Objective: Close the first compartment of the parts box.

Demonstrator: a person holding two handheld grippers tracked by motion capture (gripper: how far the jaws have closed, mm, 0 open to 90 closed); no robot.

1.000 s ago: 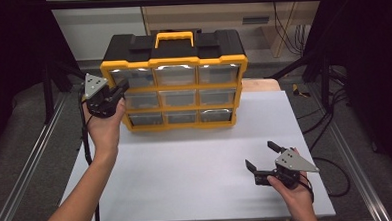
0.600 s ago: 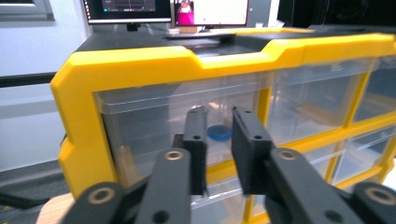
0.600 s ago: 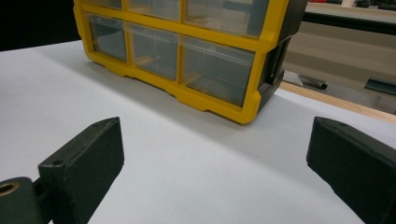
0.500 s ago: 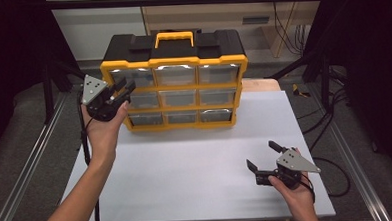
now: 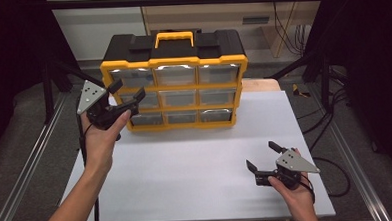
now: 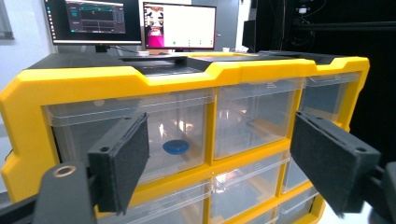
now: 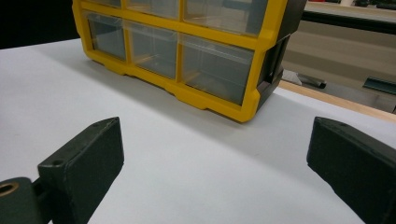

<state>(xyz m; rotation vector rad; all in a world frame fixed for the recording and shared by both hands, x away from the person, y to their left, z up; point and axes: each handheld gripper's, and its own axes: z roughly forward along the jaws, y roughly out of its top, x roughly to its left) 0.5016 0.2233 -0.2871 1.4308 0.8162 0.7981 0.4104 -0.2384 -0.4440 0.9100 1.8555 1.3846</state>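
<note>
white table point(image 5: 196, 165) bears one yellow organizer point(image 5: 175, 86) with nine drawers.

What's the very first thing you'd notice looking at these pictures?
The big yellow and black drawer organizer at the back of the white table grabs the eye first, with its nine clear drawers and yellow handle. Next come the left tongs, open at its left side, and a small blue round thing inside the top left drawer. The right tongs wait open near the table's front.
</note>
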